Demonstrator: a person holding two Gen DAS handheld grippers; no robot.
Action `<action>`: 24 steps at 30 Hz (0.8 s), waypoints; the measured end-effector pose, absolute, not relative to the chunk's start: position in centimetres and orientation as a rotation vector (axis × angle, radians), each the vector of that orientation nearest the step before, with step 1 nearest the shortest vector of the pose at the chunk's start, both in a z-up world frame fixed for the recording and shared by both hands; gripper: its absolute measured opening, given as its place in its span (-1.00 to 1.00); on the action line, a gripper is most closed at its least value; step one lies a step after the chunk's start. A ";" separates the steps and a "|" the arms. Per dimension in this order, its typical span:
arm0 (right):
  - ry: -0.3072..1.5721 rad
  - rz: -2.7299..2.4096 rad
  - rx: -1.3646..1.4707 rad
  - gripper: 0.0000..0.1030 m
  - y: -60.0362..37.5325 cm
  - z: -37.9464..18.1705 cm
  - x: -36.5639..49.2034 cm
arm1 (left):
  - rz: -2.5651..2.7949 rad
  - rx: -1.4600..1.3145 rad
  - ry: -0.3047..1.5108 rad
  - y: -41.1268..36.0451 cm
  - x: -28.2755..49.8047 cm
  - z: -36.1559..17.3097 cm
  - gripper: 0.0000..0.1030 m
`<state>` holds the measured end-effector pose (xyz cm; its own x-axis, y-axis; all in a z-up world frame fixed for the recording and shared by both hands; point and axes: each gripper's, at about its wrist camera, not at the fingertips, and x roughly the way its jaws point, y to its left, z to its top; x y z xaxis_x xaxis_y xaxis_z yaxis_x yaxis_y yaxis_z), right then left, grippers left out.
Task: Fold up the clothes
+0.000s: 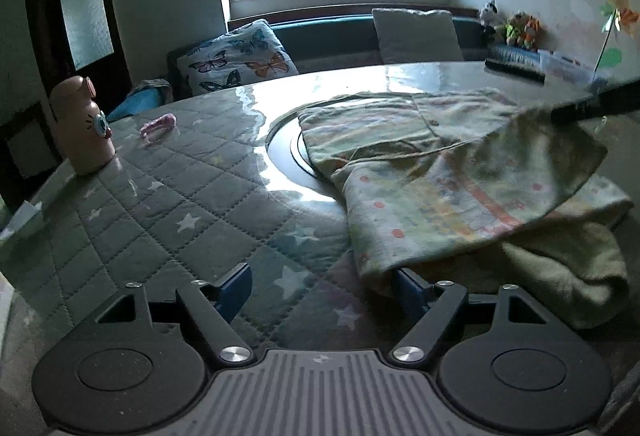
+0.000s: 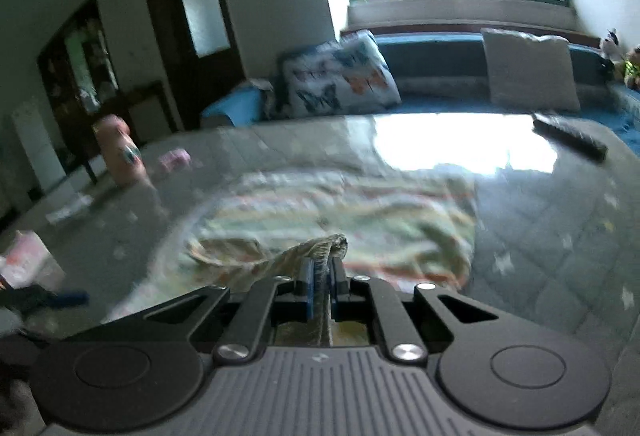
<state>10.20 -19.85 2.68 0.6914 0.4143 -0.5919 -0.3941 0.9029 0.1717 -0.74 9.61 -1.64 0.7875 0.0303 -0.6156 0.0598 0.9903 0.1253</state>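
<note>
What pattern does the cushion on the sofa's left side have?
The cushion is white with blue and orange butterflies, sharpest in the left wrist view.

no readable text, labels, numbers

the pale soft cloth garment with little red dots (image 1: 440, 196) looks thin and a bit fuzzy, like a worn towel. it lies just ahead of the black matt plastic left gripper (image 1: 320, 288), whose blue pads (image 1: 236, 290) look smooth. shiny round metal screws (image 1: 235, 353) sit on its arms. the grey quilted table cover with white stars (image 1: 180, 196) lies under a clear glossy sheet that shines like glass. far to the left stands a smooth pink plastic bottle with a cat face (image 1: 82, 128).
</note>
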 end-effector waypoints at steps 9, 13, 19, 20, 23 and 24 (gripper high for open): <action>0.766 0.410 -0.010 -0.87 -20.1 -1.1 10.2 | 0.045 0.159 0.669 11.1 -1.1 -1.3 0.35; 0.751 0.402 -0.017 -0.78 -20.1 -0.3 10.1 | 0.061 0.146 0.649 11.8 -1.5 -0.1 0.35; 0.693 0.448 -0.031 -0.78 -19.5 1.1 10.2 | -0.010 0.121 0.589 10.6 0.0 1.9 0.33; 0.695 0.460 -0.036 -0.78 -19.3 0.9 10.3 | -0.031 0.119 0.582 10.1 0.5 2.0 0.33; 0.709 0.490 -0.055 -0.78 -18.5 0.2 10.8 | -0.100 0.134 0.564 8.1 2.2 2.0 0.33; 0.714 0.495 -0.060 -0.78 -18.4 0.0 11.0 | -0.120 0.144 0.563 7.4 2.9 1.9 0.33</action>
